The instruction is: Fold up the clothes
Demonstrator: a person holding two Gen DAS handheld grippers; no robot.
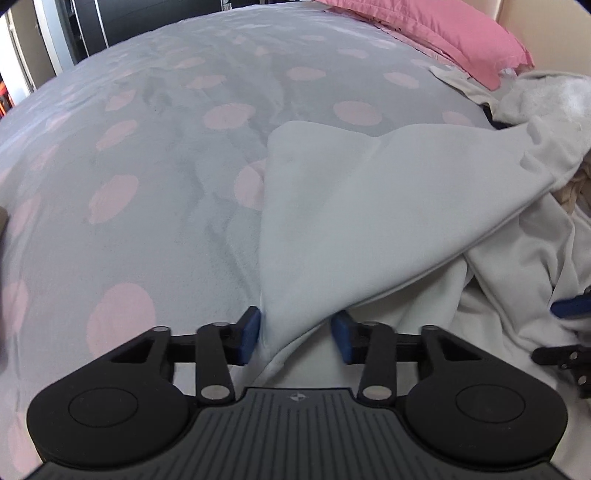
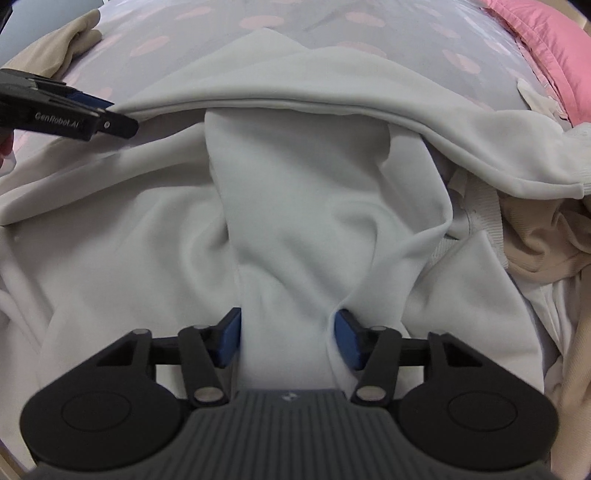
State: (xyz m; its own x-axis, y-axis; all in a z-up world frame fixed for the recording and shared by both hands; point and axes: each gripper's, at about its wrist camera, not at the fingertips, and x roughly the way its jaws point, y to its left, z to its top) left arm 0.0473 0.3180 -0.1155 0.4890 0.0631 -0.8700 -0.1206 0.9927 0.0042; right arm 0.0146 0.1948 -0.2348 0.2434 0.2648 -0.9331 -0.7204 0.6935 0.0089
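Note:
A pale white sweatshirt (image 1: 369,206) lies on the bed, one layer raised like a tent. My left gripper (image 1: 295,332) is shut on a bunched fold at that layer's hem, and the fabric runs taut away from it to the right. In the right wrist view the same left gripper (image 2: 118,116) holds the end of the long raised hem. My right gripper (image 2: 288,338) points down at the sweatshirt (image 2: 295,184). Its jaws stand open, with a strip of loose white fabric between the blue pads (image 2: 231,338), which touch its sides. A blue pad (image 1: 570,307) of the right gripper shows at the left wrist view's right edge.
The bedspread (image 1: 147,184) is grey with pink dots and spreads out to the left. A pink pillow (image 1: 461,33) lies at the far right. Beige clothes (image 2: 546,251) are heaped to the right of the sweatshirt, and another beige piece (image 2: 62,44) lies far left. A dark wardrobe (image 1: 92,26) stands behind the bed.

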